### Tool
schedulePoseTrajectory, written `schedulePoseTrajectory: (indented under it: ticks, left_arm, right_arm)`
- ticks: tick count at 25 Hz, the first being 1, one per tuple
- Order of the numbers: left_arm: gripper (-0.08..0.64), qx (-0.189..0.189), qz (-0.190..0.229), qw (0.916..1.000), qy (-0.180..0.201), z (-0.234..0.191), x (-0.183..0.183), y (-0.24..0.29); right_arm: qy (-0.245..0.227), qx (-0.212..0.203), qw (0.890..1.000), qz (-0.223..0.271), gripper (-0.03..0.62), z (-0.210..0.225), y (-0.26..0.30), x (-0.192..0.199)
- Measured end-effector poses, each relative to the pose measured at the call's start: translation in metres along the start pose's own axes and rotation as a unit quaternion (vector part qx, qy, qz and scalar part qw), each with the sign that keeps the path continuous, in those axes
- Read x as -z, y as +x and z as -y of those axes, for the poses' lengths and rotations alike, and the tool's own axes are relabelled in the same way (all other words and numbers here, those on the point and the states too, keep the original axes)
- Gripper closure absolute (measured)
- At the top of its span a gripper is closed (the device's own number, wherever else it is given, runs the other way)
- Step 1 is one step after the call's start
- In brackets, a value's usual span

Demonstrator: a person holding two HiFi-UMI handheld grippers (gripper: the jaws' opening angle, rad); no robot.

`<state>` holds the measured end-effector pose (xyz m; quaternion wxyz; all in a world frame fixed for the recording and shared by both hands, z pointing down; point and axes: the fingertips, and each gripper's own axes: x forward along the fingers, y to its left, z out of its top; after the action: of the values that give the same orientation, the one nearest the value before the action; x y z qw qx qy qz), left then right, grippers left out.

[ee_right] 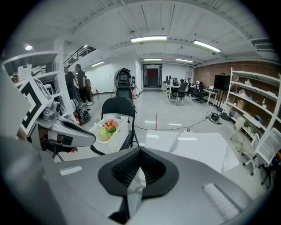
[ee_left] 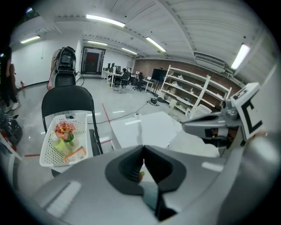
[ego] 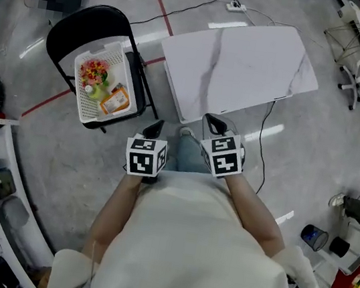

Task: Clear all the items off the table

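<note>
Where the head view looks steeply down, a white plastic basket (ego: 85, 109) with latticed walls and a rectangular rim sits on the seat of a black folding chair (ego: 84, 20) in the upper left of the frame. It holds a small bunch of pink, red and yellow flowers (ego: 94, 71) at its far end. An orange packet (ego: 115, 101) lies flat nearer the lower right corner, and between them is a pale yellow-green thing (ego: 94, 90) too small to identify. Upper centre of the frame, just beside the chair, stands the desk (ego: 247, 62). Its top is a smooth white slab with faint grey marble veins and rounded corners, and its surface is bare. The floor (ego: 60, 175) around both is glossy pale grey, crossed by a red taped line (ego: 158, 1). Low in the centre of the frame, close to the person's pale shirt, both claws hang over the floor on the near side of the desk, apart from the basket. The left claw (ego: 155, 128), seen in its own view (ee_left: 143, 149), has its ribbed black jaws pressed together with nothing between them. The right claw (ego: 213, 122), seen in its own view (ee_right: 140, 151), is likewise closed tight and empty, its textured pads meeting at the tip. Each carries a white cube with black square markers.
</note>
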<state>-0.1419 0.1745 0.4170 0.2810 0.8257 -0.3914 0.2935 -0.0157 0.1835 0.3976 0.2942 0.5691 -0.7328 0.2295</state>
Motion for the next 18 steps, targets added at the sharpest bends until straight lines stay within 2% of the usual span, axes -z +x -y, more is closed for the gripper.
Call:
schedulePoseTrajectory:
  ticks: [5, 12, 18]
  left_arm:
    - [0.552, 0.011, 0.002, 0.9998, 0.017, 0.028, 0.001, -0.003]
    - [0.552, -0.002, 0.02, 0.9998, -0.001, 0.064, 0.004, -0.004]
    - [0.552, -0.017, 0.032, 0.9992, -0.017, 0.111, 0.021, -0.003]
  right_arm:
    - [0.006, 0.014, 1.0, 0.007, 0.594, 0.018, -0.021, 0.008]
    - [-0.003, 0.011, 1.0, 0.023, 0.594, 0.042, -0.05, 0.021]
    - [-0.015, 0.01, 1.0, 0.023, 0.594, 0.068, -0.086, 0.058]
